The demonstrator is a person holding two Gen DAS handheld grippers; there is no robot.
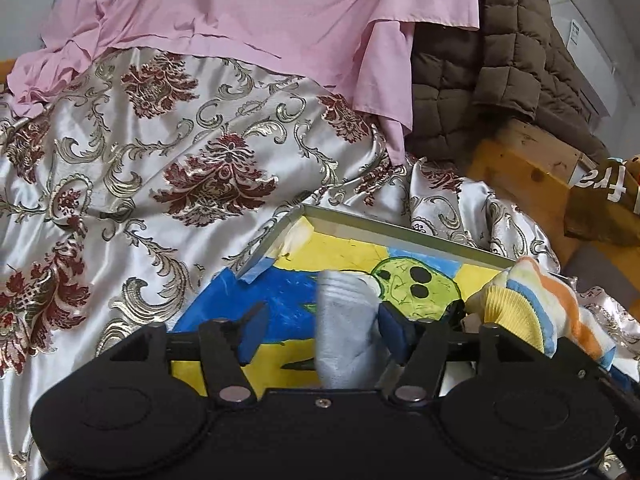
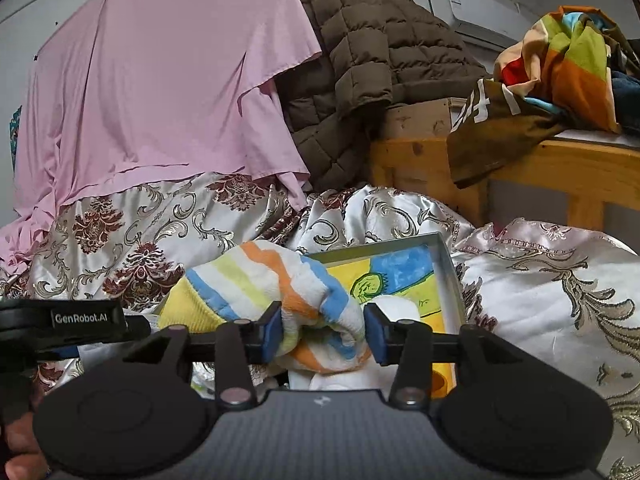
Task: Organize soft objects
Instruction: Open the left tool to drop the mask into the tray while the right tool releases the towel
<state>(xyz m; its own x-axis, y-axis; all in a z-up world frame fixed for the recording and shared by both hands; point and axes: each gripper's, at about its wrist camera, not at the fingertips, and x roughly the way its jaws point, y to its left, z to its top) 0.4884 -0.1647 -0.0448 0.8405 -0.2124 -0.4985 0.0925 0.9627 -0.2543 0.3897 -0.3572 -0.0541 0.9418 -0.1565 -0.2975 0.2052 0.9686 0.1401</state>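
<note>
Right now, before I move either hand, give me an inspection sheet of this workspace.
Surface: satin floral bedspread, rumpled.
Job's things: grey sock and striped sock over the painted tray.
Clutter: pink sheet, brown quilted jacket, colourful cloth pile on the wooden frame.
Grippers: left gripper open, grey sock between its jaws, left pad clear of it; right gripper around the striped sock, grip unclear.
Cables: nothing seen.
Surroundings: air conditioner on the wall.

A pink sheet [image 2: 160, 92] and brown quilted jacket [image 2: 368, 52] overhang the brocade bedspread [image 1: 160, 184].
</note>
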